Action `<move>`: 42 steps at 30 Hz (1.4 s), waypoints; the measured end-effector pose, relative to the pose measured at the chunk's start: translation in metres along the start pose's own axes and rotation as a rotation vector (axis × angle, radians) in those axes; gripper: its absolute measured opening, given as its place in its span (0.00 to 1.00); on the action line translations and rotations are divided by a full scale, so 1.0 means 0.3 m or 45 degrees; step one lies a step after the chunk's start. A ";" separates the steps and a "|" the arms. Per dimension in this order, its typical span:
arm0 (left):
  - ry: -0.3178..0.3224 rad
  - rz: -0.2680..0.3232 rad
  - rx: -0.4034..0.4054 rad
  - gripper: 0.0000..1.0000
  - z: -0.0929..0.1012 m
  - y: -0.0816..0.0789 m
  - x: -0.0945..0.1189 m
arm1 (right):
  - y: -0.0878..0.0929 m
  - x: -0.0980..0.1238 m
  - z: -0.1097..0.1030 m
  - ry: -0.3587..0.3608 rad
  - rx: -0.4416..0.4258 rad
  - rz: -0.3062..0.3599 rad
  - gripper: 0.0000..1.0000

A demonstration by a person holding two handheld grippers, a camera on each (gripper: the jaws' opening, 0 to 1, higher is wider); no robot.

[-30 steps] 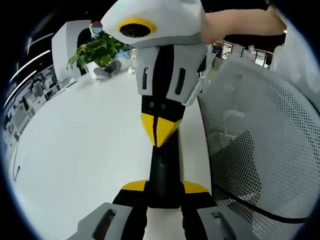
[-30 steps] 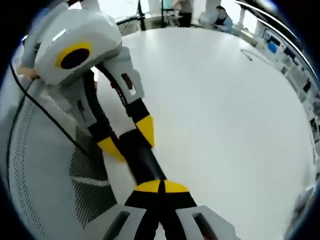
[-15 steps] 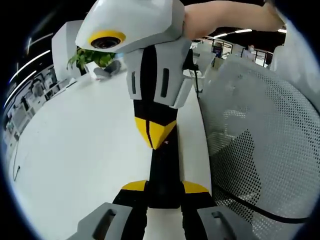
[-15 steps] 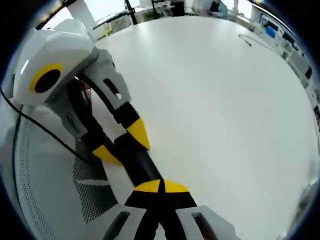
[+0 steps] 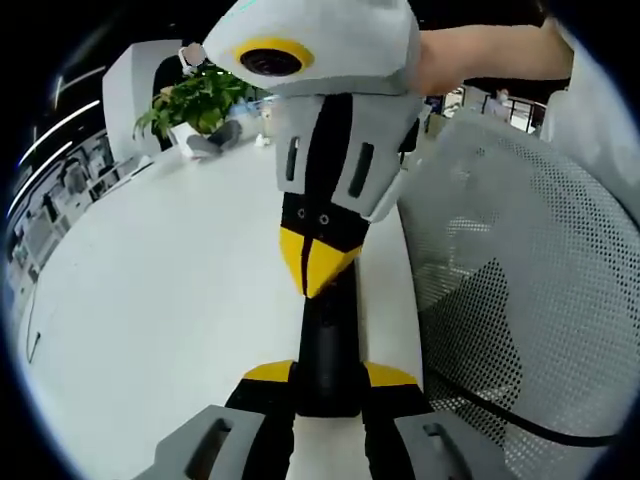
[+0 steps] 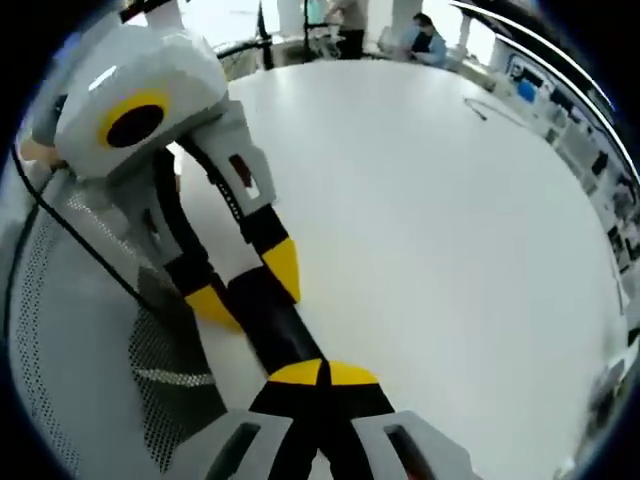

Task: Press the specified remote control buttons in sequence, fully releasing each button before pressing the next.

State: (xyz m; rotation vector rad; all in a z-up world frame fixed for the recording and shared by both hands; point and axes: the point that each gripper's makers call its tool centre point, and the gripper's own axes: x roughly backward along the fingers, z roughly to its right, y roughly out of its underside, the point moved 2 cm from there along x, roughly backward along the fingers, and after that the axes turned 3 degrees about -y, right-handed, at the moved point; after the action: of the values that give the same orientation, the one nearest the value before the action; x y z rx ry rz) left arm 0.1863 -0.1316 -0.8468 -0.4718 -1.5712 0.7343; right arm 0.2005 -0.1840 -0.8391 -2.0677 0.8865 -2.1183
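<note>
Black, slim and glossy, the remote control [image 5: 326,350] lies clamped in the left gripper [image 5: 328,375] over a smooth white table [image 5: 150,310], beside a perforated mesh chair [image 5: 520,300]. In the right gripper view, the right gripper [image 6: 322,374] has its yellow tips pinched together on the remote control [image 6: 275,325].

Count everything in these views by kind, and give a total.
Grippers: 2, left gripper and right gripper
Remote: 1
Plant: 1
Mesh chair: 1
Table: 1
Total: 6
</note>
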 end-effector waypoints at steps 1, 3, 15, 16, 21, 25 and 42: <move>0.000 0.001 -0.002 0.24 0.001 0.000 0.000 | 0.000 0.001 -0.003 0.010 0.014 0.004 0.00; 0.001 0.001 -0.001 0.24 0.001 0.000 0.000 | 0.000 0.004 -0.012 0.023 0.038 0.012 0.00; 0.002 0.002 -0.001 0.24 0.002 0.000 0.001 | -0.011 0.007 -0.049 -0.043 0.172 0.013 0.00; 0.002 0.002 -0.001 0.24 0.002 0.000 0.001 | -0.012 0.007 -0.050 -0.042 0.196 0.012 0.00; 0.003 0.003 0.000 0.24 0.000 0.000 0.002 | -0.011 0.004 -0.053 -0.021 0.361 -0.001 0.00; 0.004 0.002 -0.001 0.24 -0.001 0.000 0.001 | -0.018 -0.003 -0.056 -0.017 0.421 -0.013 0.00; 0.002 -0.002 -0.003 0.24 -0.001 -0.001 -0.001 | -0.019 -0.007 -0.060 0.149 0.417 -0.037 0.00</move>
State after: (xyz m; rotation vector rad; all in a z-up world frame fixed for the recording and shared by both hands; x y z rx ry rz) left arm 0.1865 -0.1319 -0.8467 -0.4731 -1.5708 0.7306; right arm 0.1859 -0.1720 -0.8376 -1.8206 0.4785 -2.2390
